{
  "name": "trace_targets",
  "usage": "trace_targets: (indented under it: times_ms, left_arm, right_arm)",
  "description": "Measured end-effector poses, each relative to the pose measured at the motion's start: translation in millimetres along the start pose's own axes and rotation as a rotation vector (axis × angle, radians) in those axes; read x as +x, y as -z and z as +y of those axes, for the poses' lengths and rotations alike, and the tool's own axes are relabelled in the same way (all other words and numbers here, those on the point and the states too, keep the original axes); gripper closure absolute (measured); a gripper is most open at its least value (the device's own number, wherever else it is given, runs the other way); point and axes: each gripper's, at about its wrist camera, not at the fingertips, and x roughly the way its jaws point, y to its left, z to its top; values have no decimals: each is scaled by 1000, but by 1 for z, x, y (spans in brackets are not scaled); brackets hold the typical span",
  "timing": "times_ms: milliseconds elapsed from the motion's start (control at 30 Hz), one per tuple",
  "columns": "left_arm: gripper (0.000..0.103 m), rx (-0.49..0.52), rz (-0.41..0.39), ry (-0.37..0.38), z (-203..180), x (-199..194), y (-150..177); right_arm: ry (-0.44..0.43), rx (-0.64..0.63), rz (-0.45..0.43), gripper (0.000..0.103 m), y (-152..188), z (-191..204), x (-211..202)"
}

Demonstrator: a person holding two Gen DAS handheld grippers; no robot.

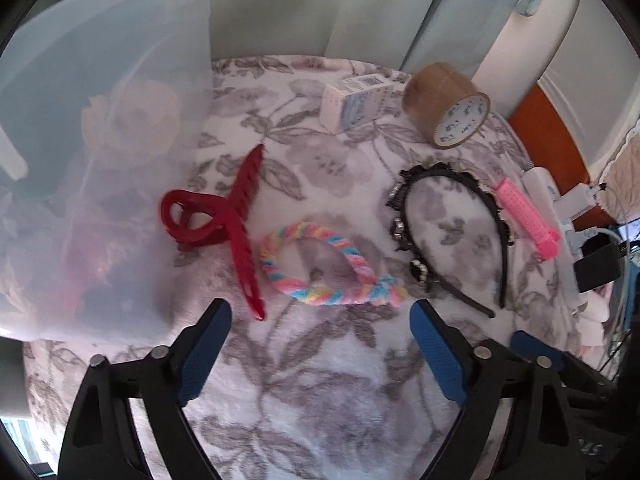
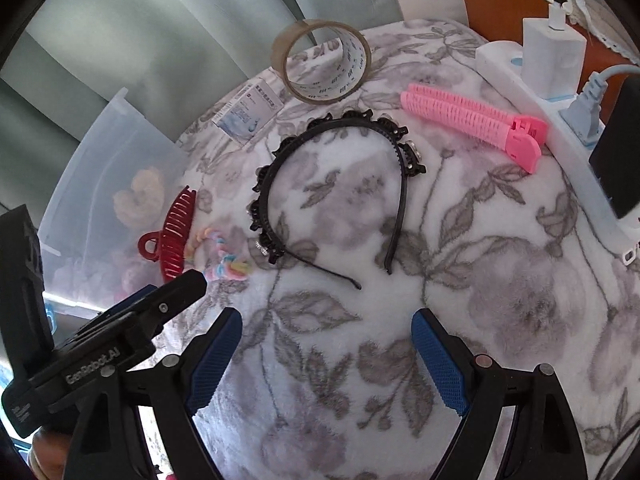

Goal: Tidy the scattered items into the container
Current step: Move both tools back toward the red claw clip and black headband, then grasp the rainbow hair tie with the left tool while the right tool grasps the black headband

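Translucent storage bin [image 1: 100,160] stands at the blanket's edge, some items already inside. Red claw clip [image 1: 236,224] lies just beside the bin; rainbow scrunchie [image 1: 320,264] next out, black headband [image 2: 332,184] beyond. Left gripper [image 1: 320,320] gapes empty nearest the scrunchie; right gripper [image 2: 326,328] likewise unclenched, nearest the headband.

L black tongs w/ blue ribbed pads [image 1: 320,316]: jaws wide apart, nothing btwn, angled steeply down. R black tongs w/ blue ribbed pads [image 2: 326,324]: same, gaping, empty, tilted down.
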Motion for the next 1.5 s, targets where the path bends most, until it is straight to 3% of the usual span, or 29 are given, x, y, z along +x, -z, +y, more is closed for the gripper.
trace_targets:
  times_ms: [100, 400, 567, 700, 833, 1067, 1133, 1267, 1400, 1500]
  left_arm:
    - [24, 8, 11, 19, -7, 4, -2]
    - [27, -39, 70, 20, -19, 23, -16]
    - [30, -21, 71, 5, -29, 24, -17]
    - [42, -19, 92, -14, -30, 35, -14]
    - [43, -20, 72, -16, -30, 39, -19]
    - [44, 22, 23, -48, -35, 45, -24]
    - [49, 33, 5, -58, -35, 46, -27]
    - [50, 44, -10, -68, -33, 48, -30]
    - [51, 60, -25, -65, -35, 48, -30]
    - [57, 59, -33, -46, -30, 44, -34]
  right_arm:
    - [5, 3, -8, 14, -4, -5, -1]
    - [52, 1, -55, 15, -25, -23, -1]
    - [83, 14, -81, 26, -34, -29, 4]
    - [117, -32, -91, 40, -41, -25, 10]
    - [135, -61, -103, 52, -45, -25, 12]
    - [203, -171, -128, 57, -58, -16, 26]
    - [224, -196, -135, 63, -62, -14, 29]
    - [251, -212, -156, 69, -69, -16, 35]
    - [265, -217, -164, 87, -74, -15, 40]
    - [245, -182, -168, 87, -71, -20, 36]
